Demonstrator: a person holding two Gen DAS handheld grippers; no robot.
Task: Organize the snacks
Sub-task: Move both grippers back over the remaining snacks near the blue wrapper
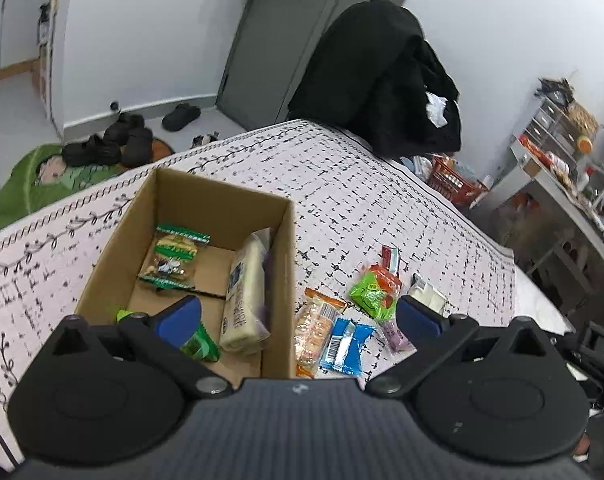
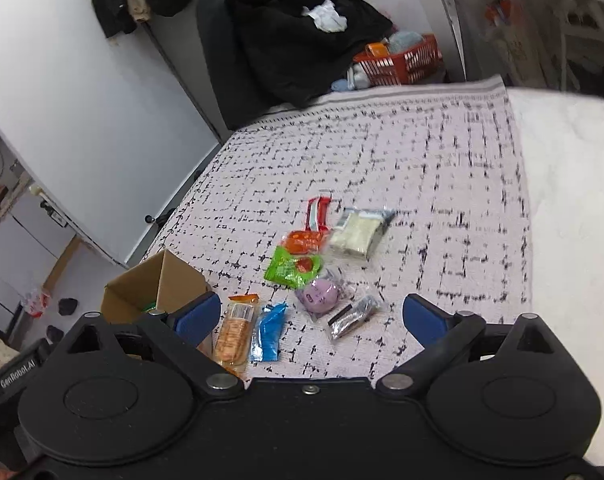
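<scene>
Cardboard fills the lower left of the left wrist view: an open box [image 1: 206, 240] on a patterned cloth [image 1: 362, 184]. Inside it lie a green-edged packet [image 1: 174, 258], a pale long pack [image 1: 246, 296] leaning at the right wall, and a green wrapper [image 1: 200, 344] low down, partly behind the left blue pad. The left gripper [image 1: 298, 316] is spread wide with nothing between its pads — one pad over the box, the other over the loose snacks.

Just right of the box, on the cloth, sit an orange cracker pack [image 1: 314, 332], a blue packet [image 1: 344, 346] touching it, a green pouch [image 1: 372, 294] and a purple one [image 1: 396, 334] partly hidden.

In the right wrist view the right gripper [image 2: 312, 318] is also wide apart and empty, low centre of the frame. Above it the pile shows: cracker pack [image 2: 236, 332], blue packet [image 2: 268, 332], purple pouch [image 2: 322, 296], a silver-black wrapper [image 2: 352, 318], green pouch [image 2: 292, 268], an orange packet [image 2: 304, 240], a white pack [image 2: 354, 234], a red stick [image 2: 317, 212]. The box [image 2: 158, 288] stands at lower left.
</scene>
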